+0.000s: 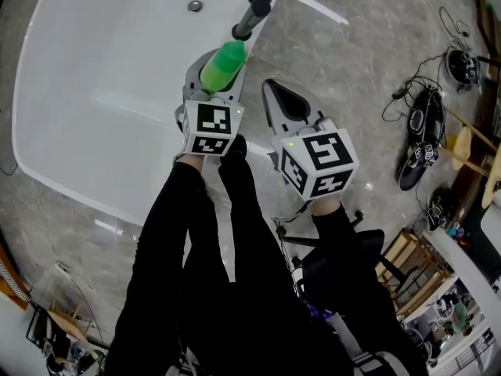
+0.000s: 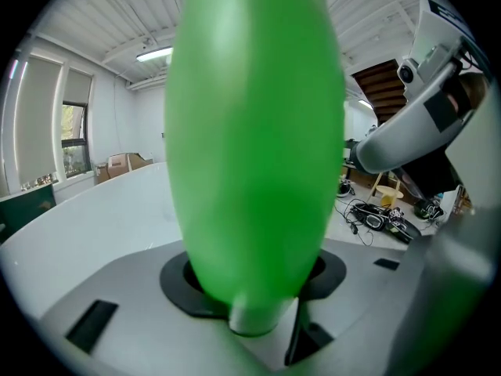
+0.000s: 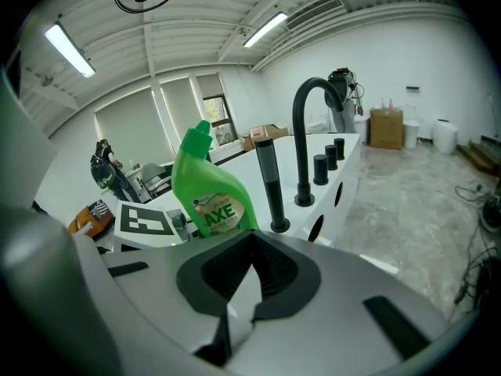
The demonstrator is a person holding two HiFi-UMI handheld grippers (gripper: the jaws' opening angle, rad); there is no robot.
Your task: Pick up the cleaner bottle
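Note:
The green cleaner bottle (image 1: 223, 65) stands upright at the white bathtub's right rim, between the jaws of my left gripper (image 1: 215, 78). In the left gripper view the bottle (image 2: 250, 131) fills the picture, and the dark pads of the left gripper (image 2: 250, 292) press on its sides. From the right gripper view I see the bottle's label and slanted cap (image 3: 207, 190), just left of my right gripper (image 3: 249, 265). The right gripper (image 1: 275, 92) hovers beside the bottle, shut with nothing in it.
Black faucet fittings (image 1: 254, 6) (image 3: 309, 131) rise from the tub's rim (image 1: 94, 92) just beyond the bottle. A drain (image 1: 195, 6) sits in the tub. Cables and black gear (image 1: 423, 139) lie on the stone floor at right, with a wooden rack (image 1: 415, 269) nearer.

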